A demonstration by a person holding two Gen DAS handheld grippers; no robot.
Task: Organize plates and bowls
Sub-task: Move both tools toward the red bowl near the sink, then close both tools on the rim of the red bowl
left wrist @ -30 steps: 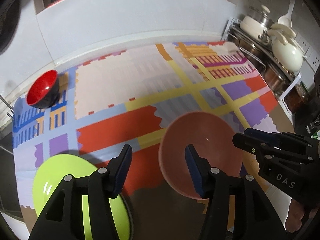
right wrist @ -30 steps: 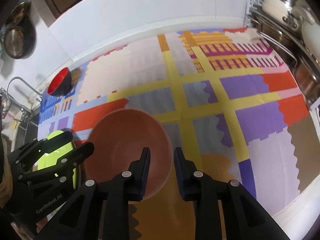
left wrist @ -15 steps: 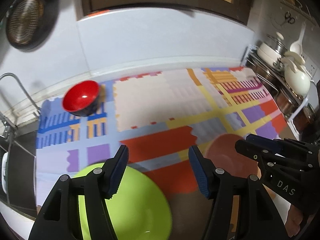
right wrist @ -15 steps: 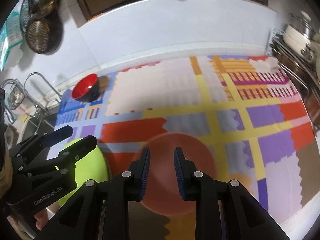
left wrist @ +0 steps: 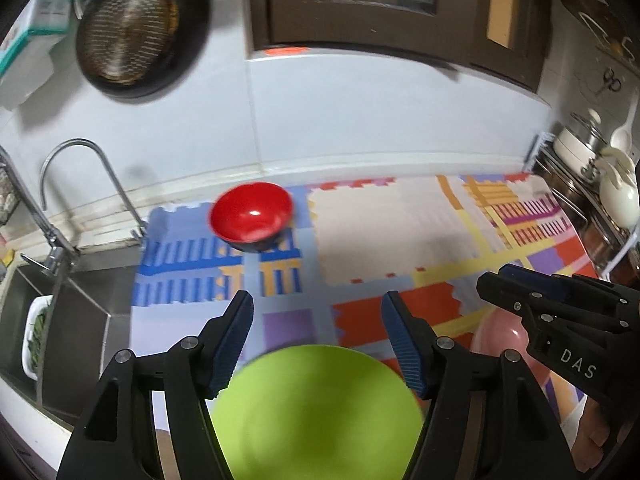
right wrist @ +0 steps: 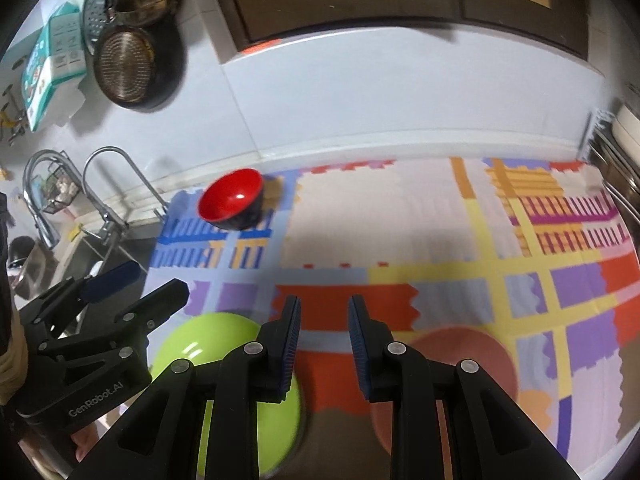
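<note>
Both hand-held grippers hover empty: left hand-held gripper (left wrist: 318, 336) opening over the green plate (left wrist: 316, 412), right hand-held gripper (right wrist: 320, 344) nearly shut, pink plate (right wrist: 460, 364) beside. Judged next: fetch the red bowl (left wrist: 251, 216) at the tabletop's (left wrist: 400, 232) back.

Kitchen counter (left wrist: 104, 252), patterned mat (left wrist: 400, 220) on it, red bowl (left wrist: 251, 216), green plate (left wrist: 316, 412), pink plate (right wrist: 460, 356)

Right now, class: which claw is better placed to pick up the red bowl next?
Left, probably. The left claw is opening, empty, with the red bowl just beyond it; the right claw is narrower and further right.
</note>
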